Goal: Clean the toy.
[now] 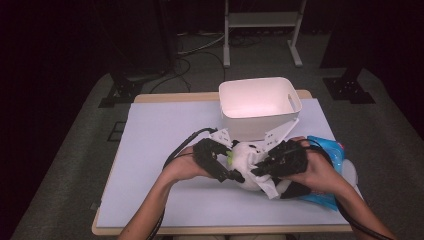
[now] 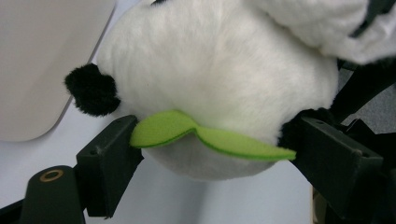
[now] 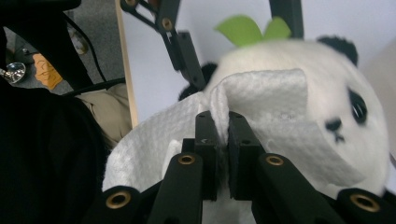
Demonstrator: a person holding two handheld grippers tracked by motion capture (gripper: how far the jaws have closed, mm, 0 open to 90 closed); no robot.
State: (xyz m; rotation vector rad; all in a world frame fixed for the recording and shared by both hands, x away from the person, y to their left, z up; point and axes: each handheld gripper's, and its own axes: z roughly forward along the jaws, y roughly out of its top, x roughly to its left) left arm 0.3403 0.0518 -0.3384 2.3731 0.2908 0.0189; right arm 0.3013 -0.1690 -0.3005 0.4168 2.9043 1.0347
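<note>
My right gripper (image 3: 223, 135) has its jaws pressed together on a fold of the white paper towel (image 3: 280, 112), which lies draped over the face of the plush panda (image 3: 327, 93). My left gripper (image 2: 210, 154) has its jaws spread to either side of the panda's head, with the green felt leaf (image 2: 210, 137) lying between them; the pads look to be touching the plush, but I cannot confirm how firmly they bear on it. In the high view the panda (image 1: 245, 157) sits on the pale mat (image 1: 160, 135) between both hands, just in front of the white bin (image 1: 260, 102), with a blue packet (image 1: 330, 155) under my right hand. Risks noted: the towel is thin and may tear or pull free of the pinch if dragged hard across the fur; the soft round head could squirm out of a loose left hold; the leaf could snag on a jaw.
</note>
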